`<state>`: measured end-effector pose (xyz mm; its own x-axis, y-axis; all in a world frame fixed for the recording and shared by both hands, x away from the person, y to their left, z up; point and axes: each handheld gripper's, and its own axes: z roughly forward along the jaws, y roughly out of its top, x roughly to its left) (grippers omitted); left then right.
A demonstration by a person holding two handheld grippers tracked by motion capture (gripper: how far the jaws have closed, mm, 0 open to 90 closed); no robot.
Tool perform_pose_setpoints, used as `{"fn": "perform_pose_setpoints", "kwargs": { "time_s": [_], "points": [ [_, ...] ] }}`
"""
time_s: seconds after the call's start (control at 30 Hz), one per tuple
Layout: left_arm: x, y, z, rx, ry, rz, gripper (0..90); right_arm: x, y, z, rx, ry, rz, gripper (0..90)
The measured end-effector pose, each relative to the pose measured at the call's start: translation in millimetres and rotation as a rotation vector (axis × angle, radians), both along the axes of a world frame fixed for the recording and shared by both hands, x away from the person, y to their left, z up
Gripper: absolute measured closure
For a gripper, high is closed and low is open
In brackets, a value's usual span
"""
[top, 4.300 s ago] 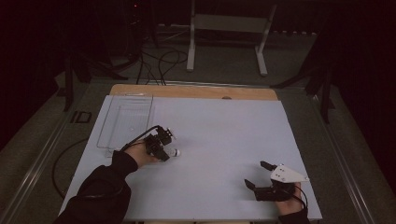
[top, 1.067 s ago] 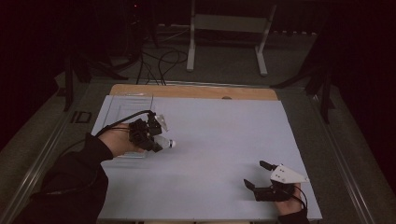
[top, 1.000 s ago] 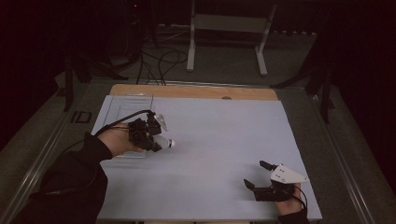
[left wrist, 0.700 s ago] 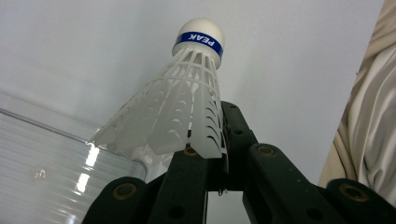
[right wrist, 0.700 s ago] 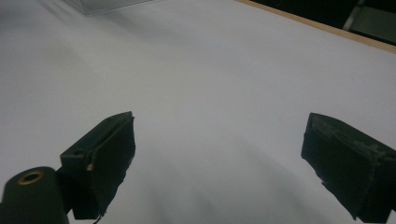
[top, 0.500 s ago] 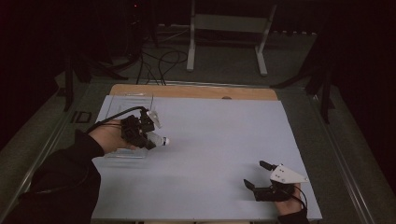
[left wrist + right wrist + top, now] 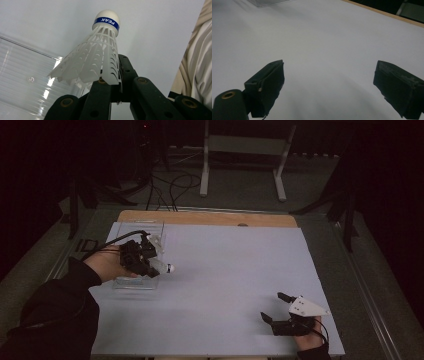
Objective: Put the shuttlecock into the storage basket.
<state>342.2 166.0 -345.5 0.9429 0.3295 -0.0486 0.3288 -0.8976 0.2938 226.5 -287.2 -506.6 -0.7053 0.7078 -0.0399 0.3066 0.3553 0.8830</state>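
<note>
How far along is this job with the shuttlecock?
Done: the left gripper has the shuttlecock pinched between its jaws, off the table. In hand: it hangs at the edge of the clear tray, cork pointing away from the hand. Left: probably setting it down in the tray and letting go. The right gripper rests open on the table, holding nothing.

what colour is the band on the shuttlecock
Blue with white lettering, on the shuttlecock; clearest in the left gripper view.
</note>
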Motion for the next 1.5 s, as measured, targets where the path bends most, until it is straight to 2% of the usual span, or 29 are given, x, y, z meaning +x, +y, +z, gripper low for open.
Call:
{"fn": "perform_pose_setpoints", "kwargs": {
  "time_s": [0.6, 0.7, 0.87, 0.97, 1.07, 1.37, 1.5],
  "points": [
    [5.5, 35.5, -3.5, -0.007, 0.002, 0.038, 89.4, 0.0, 0.8, -0.4, -0.003, 0.004, 0.005, 9.8],
    [7.6, 43.2, -5.0, -0.016, -0.008, 0.058, 89.4, 0.1, 0.8, -0.5, -0.004, 0.005, 0.005, 9.8],
    [10.2, 53.3, -10.5, -0.008, -0.007, 0.072, 89.4, 0.4, 1.1, -1.0, -0.004, 0.005, 0.006, 9.8],
    [11.6, 58.6, -12.8, -0.005, -0.022, 0.064, 89.4, 0.4, 1.5, -1.0, -0.006, 0.006, 0.006, 9.8],
    [13.1, 64.5, -13.9, -0.021, -0.031, 0.056, 89.4, 0.4, 1.7, -1.0, -0.008, 0.007, 0.007, 9.8],
    [19.9, 76.8, -20.2, -0.048, -0.023, 0.063, 89.4, 0.5, 1.6, -1.3, -0.007, 0.010, 0.008, 9.8],
    [23.8, 78.6, -26.8, -0.061, -0.011, 0.047, 89.4, 0.2, 1.5, -0.8, -0.006, 0.008, 0.008, 9.8]
  ]
}}
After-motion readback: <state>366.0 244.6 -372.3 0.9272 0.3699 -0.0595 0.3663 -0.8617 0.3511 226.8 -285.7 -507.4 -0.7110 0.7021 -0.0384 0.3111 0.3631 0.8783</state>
